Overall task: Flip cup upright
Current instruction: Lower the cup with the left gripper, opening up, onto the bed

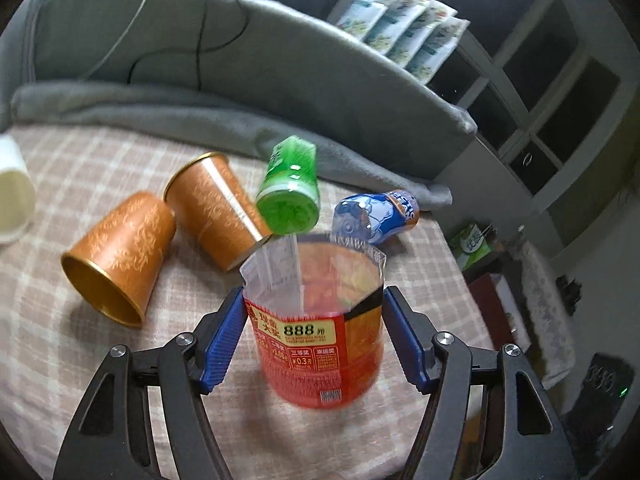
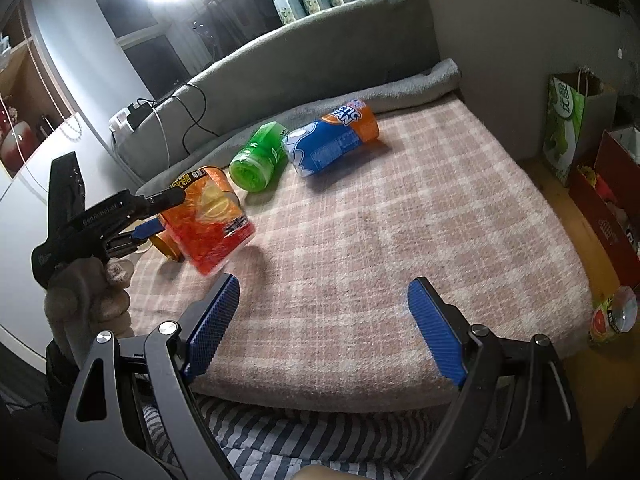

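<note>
My left gripper [image 1: 314,300] is shut on a red-orange plastic cup [image 1: 320,328], its blue pads pressing both sides near the open rim. In the right wrist view the cup [image 2: 208,224] is held tilted just above the checked blanket, with the left gripper [image 2: 152,216] at its left. Two copper cups [image 1: 120,256] [image 1: 218,208], a green cup [image 1: 290,188] and a blue-orange cup [image 1: 376,212] lie on their sides beyond. My right gripper [image 2: 320,312] is open and empty over the blanket's near edge.
A pink checked blanket [image 2: 400,220] covers the surface, with a grey cushion [image 1: 240,60] behind. A white cup [image 1: 12,188] stands at far left. Bags and boxes [image 2: 576,128] stand on the floor to the right. A small jar [image 2: 614,316] lies by the blanket's right corner.
</note>
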